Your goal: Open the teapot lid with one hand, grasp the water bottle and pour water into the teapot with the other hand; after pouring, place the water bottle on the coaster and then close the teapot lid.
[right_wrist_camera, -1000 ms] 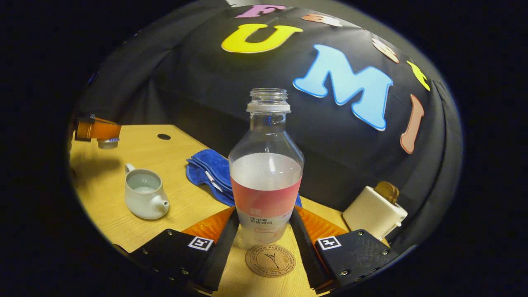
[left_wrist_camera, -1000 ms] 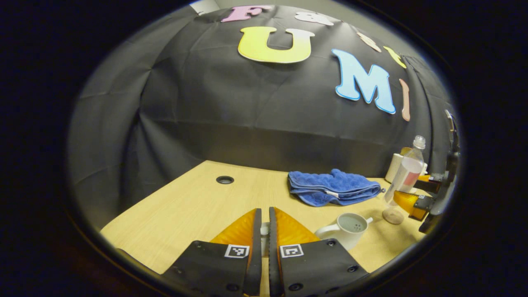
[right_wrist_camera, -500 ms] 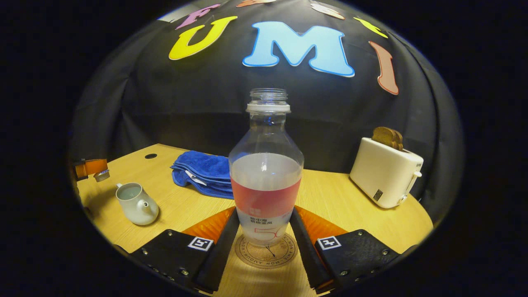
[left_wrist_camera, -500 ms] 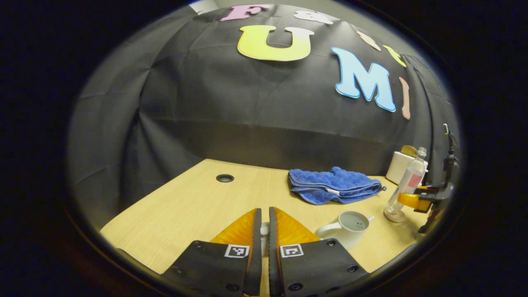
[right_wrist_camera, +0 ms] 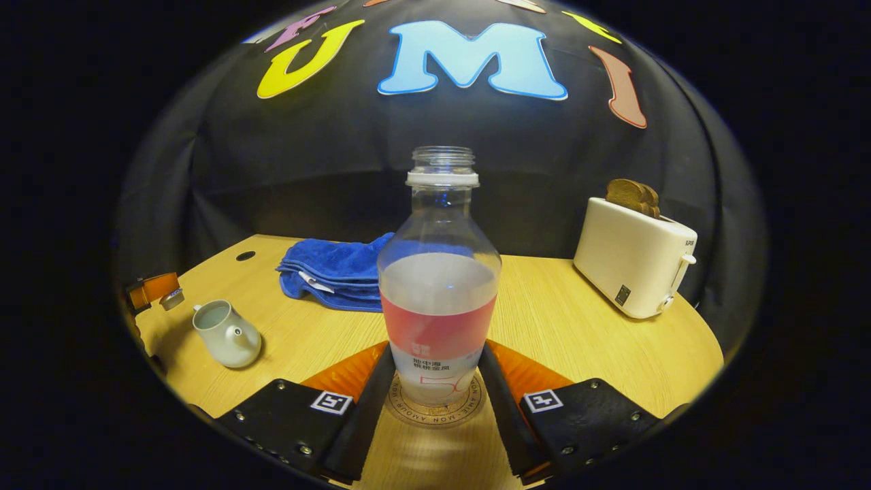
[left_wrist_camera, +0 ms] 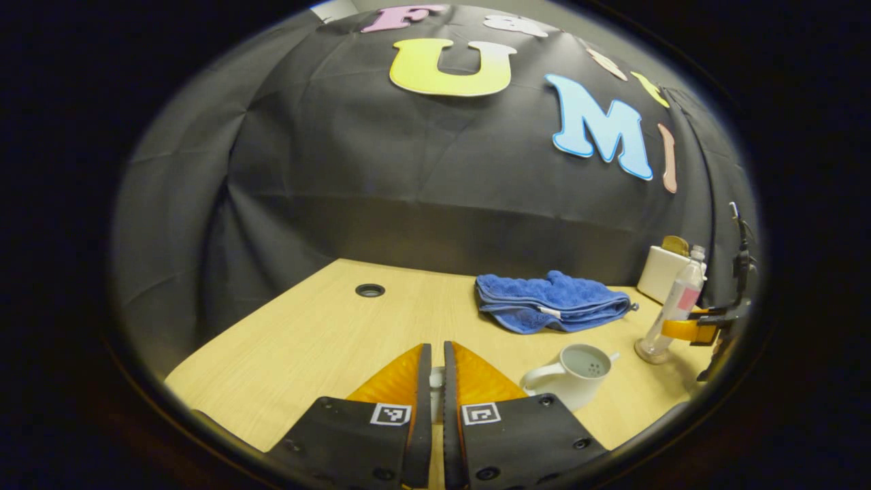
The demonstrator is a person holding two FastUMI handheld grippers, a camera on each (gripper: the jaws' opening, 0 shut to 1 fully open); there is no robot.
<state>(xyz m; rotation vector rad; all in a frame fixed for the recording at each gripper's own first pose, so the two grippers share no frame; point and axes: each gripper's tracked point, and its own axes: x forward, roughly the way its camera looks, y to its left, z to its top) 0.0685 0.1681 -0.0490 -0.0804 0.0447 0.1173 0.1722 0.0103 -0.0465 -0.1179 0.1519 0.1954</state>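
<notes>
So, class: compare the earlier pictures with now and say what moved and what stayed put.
The right claw lowered the water bottle onto the coaster, straightening it upright; it still grips it. The left claw stayed shut on the teapot lid, the teapot stayed open, towel unmoved.

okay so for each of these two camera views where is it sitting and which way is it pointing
Left gripper view: rides the left gripper, low over the table's near edge, facing the back wall; its fingers pinch the teapot lid.
Right gripper view: rides the right gripper, facing the wall past the water bottle, which sits on the coaster.
Shared: teapot, blue towel, toaster, bottle.
</notes>
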